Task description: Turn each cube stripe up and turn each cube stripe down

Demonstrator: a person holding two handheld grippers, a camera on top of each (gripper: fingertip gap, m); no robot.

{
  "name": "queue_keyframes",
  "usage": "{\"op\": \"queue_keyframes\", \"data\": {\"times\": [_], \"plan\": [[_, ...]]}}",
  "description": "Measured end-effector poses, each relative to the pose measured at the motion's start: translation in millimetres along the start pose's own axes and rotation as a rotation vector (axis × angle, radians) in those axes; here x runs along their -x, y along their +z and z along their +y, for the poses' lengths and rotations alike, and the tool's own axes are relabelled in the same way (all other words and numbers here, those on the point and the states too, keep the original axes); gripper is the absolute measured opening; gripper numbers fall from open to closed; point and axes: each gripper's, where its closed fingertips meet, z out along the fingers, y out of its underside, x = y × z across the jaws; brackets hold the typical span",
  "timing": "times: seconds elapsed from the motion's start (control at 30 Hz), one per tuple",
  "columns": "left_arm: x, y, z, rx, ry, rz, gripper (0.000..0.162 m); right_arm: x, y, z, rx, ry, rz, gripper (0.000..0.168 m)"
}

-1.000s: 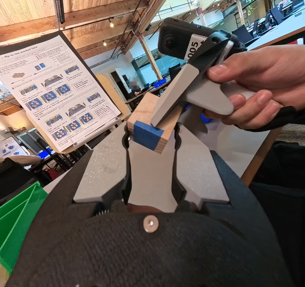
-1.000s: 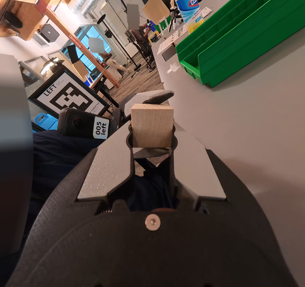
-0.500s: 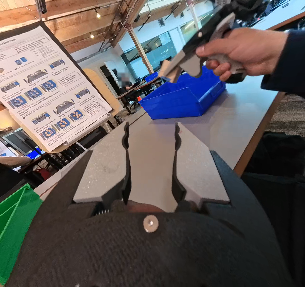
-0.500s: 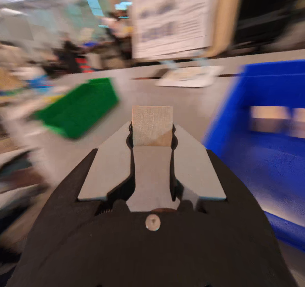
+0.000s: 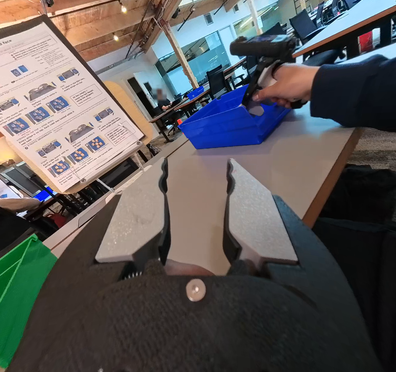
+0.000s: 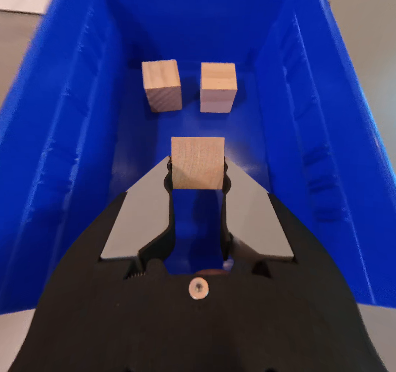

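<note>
the right gripper (image 6: 197, 170) has swung from the handover over the table into the blue bin (image 6: 64, 126) and pinches a wooden cube (image 6: 197, 162) at frame centre, no stripe showing, above two plain-topped cubes (image 6: 161, 85). the left gripper (image 5: 196, 181), lower centre, now gapes empty, so this cube looks ready to set down stripe-under
</note>
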Motion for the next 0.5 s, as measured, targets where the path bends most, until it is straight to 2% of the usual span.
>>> {"op": "queue_keyframes", "data": {"times": [0.13,0.33,0.5], "plan": [[5.1,0.1,0.2,-0.002,-0.009,-0.007,0.053,-7.2,13.5,-6.4,0.136,-0.028,-0.002,0.043],[5.7,1.8,3.7,0.007,-0.022,-0.002,0.052,-13.6,32.0,-31.1,0.169,-0.062,0.016,0.043],[8.6,-3.0,-5.0,-0.011,0.013,-0.019,0.053,-27.9,62.1,-13.2,0.337,-0.053,0.038,0.043]]}}
